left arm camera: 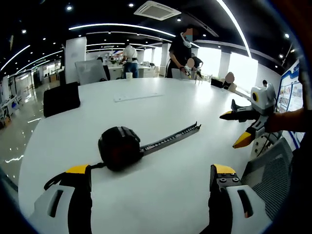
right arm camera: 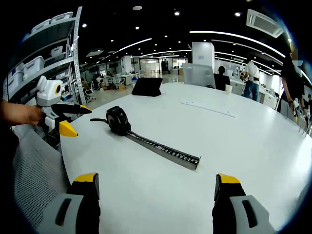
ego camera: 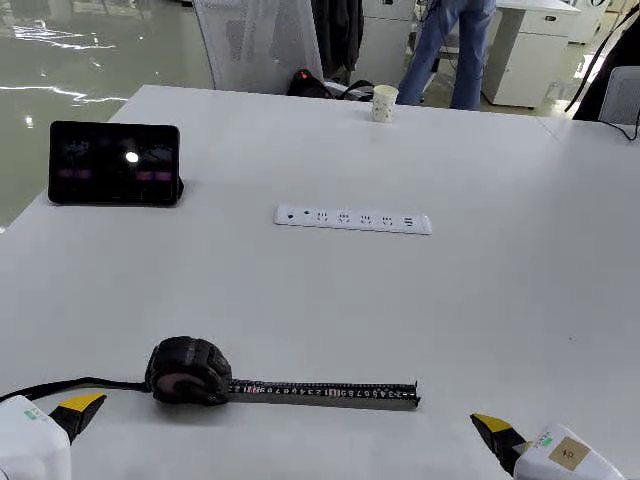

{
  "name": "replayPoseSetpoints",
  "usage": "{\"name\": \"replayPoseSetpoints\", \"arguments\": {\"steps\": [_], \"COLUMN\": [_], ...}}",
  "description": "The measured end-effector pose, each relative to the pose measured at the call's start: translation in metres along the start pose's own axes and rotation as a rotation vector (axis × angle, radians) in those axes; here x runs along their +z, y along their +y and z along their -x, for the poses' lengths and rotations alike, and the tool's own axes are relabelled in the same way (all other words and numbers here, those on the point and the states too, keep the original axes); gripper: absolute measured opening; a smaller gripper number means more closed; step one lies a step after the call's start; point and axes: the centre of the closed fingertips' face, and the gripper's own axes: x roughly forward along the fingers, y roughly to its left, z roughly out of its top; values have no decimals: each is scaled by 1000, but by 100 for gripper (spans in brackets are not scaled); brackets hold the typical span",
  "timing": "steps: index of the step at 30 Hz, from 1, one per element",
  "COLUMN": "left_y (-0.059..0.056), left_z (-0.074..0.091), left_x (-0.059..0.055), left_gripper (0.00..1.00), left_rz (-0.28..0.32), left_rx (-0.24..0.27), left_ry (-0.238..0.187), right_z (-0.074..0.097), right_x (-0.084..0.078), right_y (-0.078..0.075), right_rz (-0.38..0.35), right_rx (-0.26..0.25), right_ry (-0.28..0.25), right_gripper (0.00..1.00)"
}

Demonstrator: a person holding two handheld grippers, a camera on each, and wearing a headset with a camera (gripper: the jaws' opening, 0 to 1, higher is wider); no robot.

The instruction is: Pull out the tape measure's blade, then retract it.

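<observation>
Head view gives you the whole white table (ego camera: 500,300) first, with the dark tablet (ego camera: 115,163) propped at the far left and the power strip (ego camera: 352,219) lying across the middle, both well apart from your work. Your left gripper (left arm camera: 150,171) and right gripper (right arm camera: 156,178) hang low at the near edge, each with its jaws spread wide and nothing between them. Between the two, the tape measure (ego camera: 188,371) sits on its side on the table. Its blade (ego camera: 320,392) is already drawn out flat to the right, so the pull looks done and the retract is what remains.

Bring the left gripper onto the case and close firmly across its sides, so it cannot skid. The blade lies extended with nothing holding it, which suggests a lock. The release is not visible from here, so find it before you squeeze. Keep clear of the black strap (ego camera: 70,384) trailing left. Pinch lightly near the end hook (ego camera: 413,395) with the right gripper and walk it back, so the blade does not whip home.
</observation>
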Motion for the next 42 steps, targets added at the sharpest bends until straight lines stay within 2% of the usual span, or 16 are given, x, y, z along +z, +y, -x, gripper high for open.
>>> {"name": "replayPoseSetpoints", "arguments": {"steps": [5, 9, 14, 18, 24, 38, 42], "left_y": [-3, -4, -8, -7, -7, -7, -6], "left_z": [-1, -1, -1, 1, 2, -2, -5], "left_x": [-1, 2, -4, -3, -6, -5, -3], "left_gripper": [99, 99, 99, 99, 99, 99, 98], "left_rz": [9, 13, 9, 25, 27, 28, 28], "left_rx": [7, 31, 43, 59, 68, 78, 86], "left_ry": [6, -7, 4, -6, 5, 4, 2], "right_z": [1, 2, 2, 3, 3, 0, -1], "right_x": [-1, -1, -2, -1, 0, 0, 1], "right_y": [3, 4, 6, 7, 9, 11, 13], "right_rz": [1, 0, -4, -4, -11, -11, 3], "right_rx": [-7, -9, -9, -13, -12, 10, 37], "right_ry": [1, 2, 5, 1, -1, -6, -12], "right_gripper": [99, 99, 99, 99, 99, 99, 97]}}
